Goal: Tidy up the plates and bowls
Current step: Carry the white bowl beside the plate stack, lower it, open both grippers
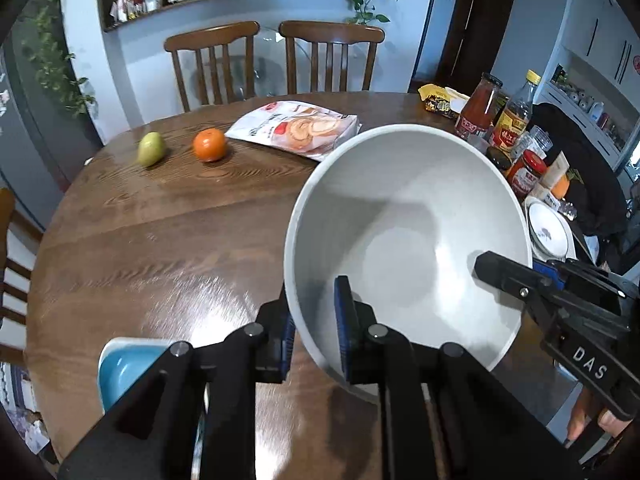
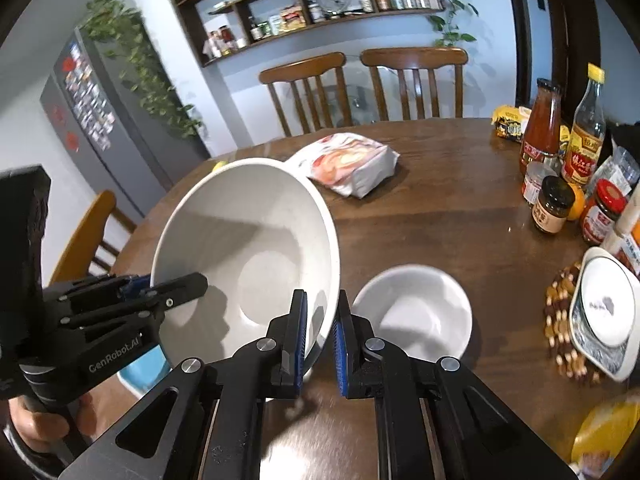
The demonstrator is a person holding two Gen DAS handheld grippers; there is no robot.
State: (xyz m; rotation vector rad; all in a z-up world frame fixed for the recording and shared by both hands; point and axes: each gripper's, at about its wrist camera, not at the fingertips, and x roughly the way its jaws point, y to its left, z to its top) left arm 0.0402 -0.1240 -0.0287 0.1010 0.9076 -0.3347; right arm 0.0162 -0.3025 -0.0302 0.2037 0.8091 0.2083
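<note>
A large white bowl [image 1: 404, 216] hangs tilted above the round wooden table [image 1: 160, 240], held by both grippers. In the left wrist view my left gripper [image 1: 316, 316] is shut on the bowl's near rim, and my right gripper [image 1: 528, 274] clamps the right rim. The right wrist view shows the same bowl [image 2: 248, 232] with my right gripper [image 2: 322, 324] shut on its rim and my left gripper [image 2: 160, 286] gripping the left rim. A small white bowl [image 2: 412, 312] sits on the table beside it. A blue dish [image 1: 124, 368] lies below my left gripper.
A white plate on a patterned square dish [image 2: 604, 304] rests on a beaded trivet [image 2: 560, 320] at the right. Sauce bottles and jars [image 2: 560, 160] crowd the right edge. A pear [image 1: 151, 149], an orange [image 1: 209, 144] and a snack bag [image 1: 296, 128] lie farther back. Two chairs [image 1: 276, 60] stand behind.
</note>
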